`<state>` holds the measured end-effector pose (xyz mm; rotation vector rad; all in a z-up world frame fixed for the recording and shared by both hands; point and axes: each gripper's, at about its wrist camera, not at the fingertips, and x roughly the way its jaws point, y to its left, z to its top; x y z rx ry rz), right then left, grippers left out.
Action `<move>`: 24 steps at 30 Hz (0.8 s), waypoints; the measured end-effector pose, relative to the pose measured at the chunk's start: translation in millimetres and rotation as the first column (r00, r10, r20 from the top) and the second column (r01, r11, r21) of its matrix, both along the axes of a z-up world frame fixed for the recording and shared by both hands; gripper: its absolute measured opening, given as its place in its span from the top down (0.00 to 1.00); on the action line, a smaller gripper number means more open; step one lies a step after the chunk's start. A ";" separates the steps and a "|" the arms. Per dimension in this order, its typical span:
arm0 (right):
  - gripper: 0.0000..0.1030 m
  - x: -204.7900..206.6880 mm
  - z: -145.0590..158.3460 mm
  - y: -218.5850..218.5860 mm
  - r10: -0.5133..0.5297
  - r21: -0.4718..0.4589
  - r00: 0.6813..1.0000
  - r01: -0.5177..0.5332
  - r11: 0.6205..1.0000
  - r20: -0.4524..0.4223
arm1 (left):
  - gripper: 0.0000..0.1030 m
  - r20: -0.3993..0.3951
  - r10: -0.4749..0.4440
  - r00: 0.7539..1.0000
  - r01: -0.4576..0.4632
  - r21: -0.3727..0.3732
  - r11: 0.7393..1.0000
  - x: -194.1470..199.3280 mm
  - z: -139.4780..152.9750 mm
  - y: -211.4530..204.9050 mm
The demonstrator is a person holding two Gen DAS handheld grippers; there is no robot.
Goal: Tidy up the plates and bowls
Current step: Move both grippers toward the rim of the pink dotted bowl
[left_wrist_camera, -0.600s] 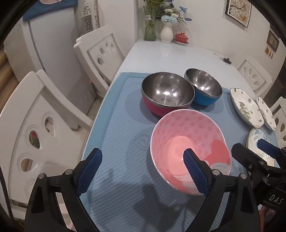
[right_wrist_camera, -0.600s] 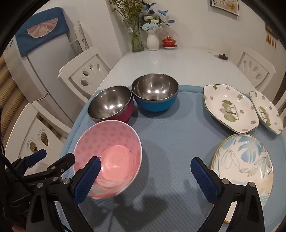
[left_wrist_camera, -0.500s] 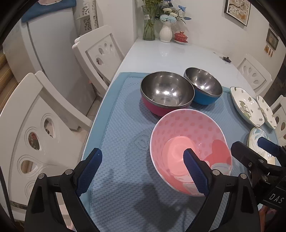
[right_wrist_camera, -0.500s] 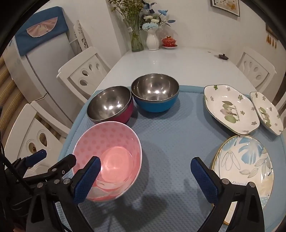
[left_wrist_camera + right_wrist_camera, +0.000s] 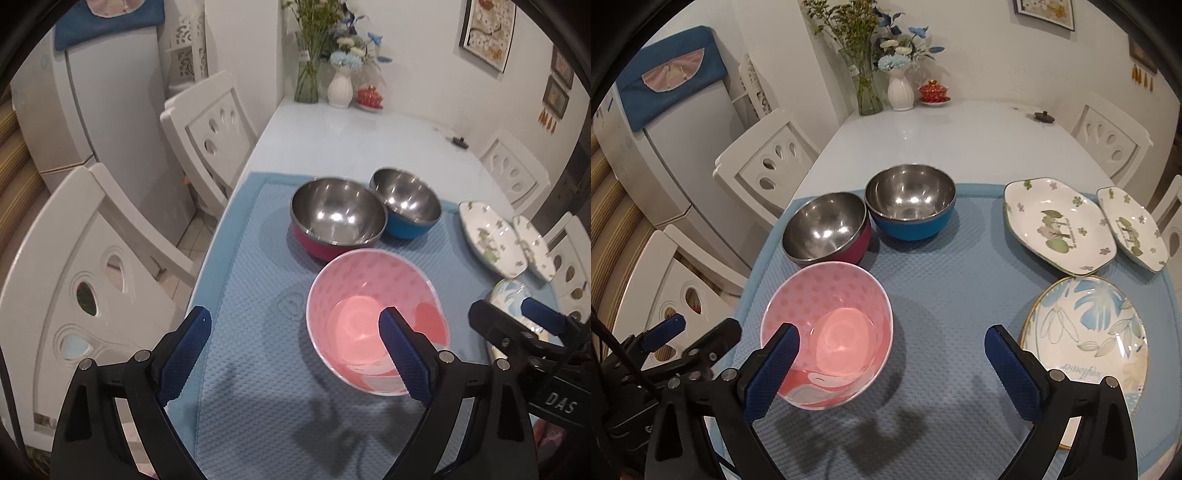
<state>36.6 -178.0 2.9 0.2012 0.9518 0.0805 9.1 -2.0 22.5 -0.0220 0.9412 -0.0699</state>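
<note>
Blue ribbed pads are seen spread wide on both tongs, nothing held. The left gripper [image 5: 293,354] is poised with its right pad over the rim of the pink bowl [image 5: 373,325], its left pad above bare blue mat [image 5: 251,295]. The right gripper [image 5: 890,363] is set between that pink bowl [image 5: 827,332] and the blue-leaf plate [image 5: 1089,332]. Beyond them, 2 steel bowls, magenta bowl [image 5: 827,229] and blue bowl [image 5: 910,201], are placed touching; 2 floral plates [image 5: 1058,225] are laid farther right.
</note>
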 end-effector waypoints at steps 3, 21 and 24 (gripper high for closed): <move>0.02 -8.3 11.5 -0.6 -0.019 0.005 1.000 0.019 1.000 0.019 | 0.11 0.020 0.019 1.000 -0.018 -0.037 0.999 -6.8 10.3 3.1; 0.02 -21.3 28.9 1.8 -0.046 -0.034 0.998 0.048 0.998 0.040 | 0.11 0.101 -0.032 0.994 0.030 0.017 0.999 -14.6 27.0 0.9; 0.02 -19.0 26.1 2.2 -0.045 -0.034 0.998 0.046 0.998 0.031 | 0.11 0.080 -0.022 0.997 0.021 0.008 1.000 -12.1 23.2 2.7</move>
